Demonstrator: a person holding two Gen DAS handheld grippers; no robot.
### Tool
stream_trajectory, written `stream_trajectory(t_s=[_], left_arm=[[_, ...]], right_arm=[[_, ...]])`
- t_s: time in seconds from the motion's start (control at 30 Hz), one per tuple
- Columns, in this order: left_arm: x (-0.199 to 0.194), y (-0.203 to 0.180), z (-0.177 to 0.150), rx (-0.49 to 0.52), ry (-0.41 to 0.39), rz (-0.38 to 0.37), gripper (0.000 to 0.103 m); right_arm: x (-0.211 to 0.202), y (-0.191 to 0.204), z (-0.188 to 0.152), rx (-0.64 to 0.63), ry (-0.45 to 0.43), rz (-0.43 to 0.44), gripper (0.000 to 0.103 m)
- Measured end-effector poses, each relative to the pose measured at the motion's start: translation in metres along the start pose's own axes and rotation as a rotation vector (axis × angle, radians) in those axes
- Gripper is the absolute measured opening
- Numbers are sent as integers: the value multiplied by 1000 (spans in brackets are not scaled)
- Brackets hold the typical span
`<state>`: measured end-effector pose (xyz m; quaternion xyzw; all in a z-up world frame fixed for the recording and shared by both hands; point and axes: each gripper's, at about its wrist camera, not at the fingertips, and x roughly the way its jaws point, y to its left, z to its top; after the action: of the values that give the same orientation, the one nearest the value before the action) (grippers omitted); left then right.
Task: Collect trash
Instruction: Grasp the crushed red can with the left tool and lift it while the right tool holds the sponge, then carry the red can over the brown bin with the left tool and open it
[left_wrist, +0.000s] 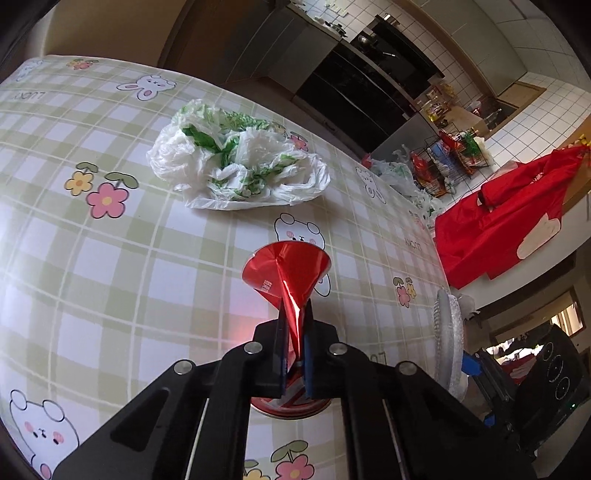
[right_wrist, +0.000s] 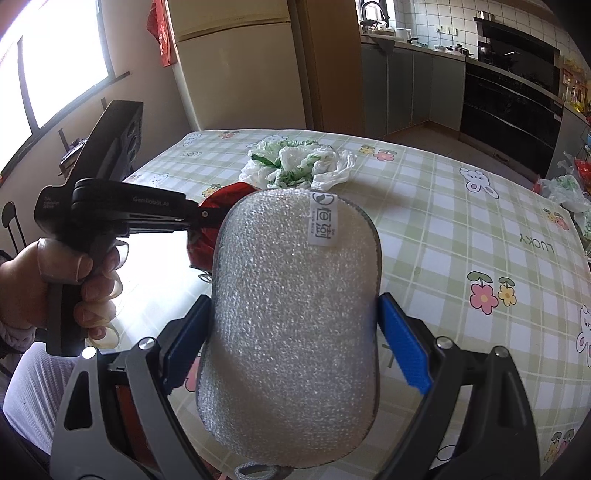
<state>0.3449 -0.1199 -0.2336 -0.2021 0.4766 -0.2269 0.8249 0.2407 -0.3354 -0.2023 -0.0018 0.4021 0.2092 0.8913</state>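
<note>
Above the checked counter (left_wrist: 110, 266), left claw (left_wrist: 293, 314) pinching a shiny red foil wrapper (left_wrist: 286, 273); right claw (right_wrist: 295, 332) clamped on a silver glittery scrubbing sponge (right_wrist: 291, 325). Farther off, crumpled white-and-green plastic bag (left_wrist: 236, 158) lying loose. Thin pinch, slick foil: could slip free.

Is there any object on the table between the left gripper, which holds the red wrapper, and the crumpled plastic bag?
Nothing visible. The left gripper is shut on the red wrapper, and only bare tablecloth lies between it and the plastic bag.
</note>
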Motion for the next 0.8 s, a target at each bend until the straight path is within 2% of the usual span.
stream_trajectory(t_s=[0.4,0.6,0.8], left_arm=[[-111,24,-41,49,-134,232,6],[-154,20,-68,95,-176,315,6],[-188,7,-97,137,-207,346,6]], right_arm=[[-23,57,8,-42,-31,52,88],[-39,87,5,-60,-45,74,88],[-58,115,-5,-70,-51,89,88]])
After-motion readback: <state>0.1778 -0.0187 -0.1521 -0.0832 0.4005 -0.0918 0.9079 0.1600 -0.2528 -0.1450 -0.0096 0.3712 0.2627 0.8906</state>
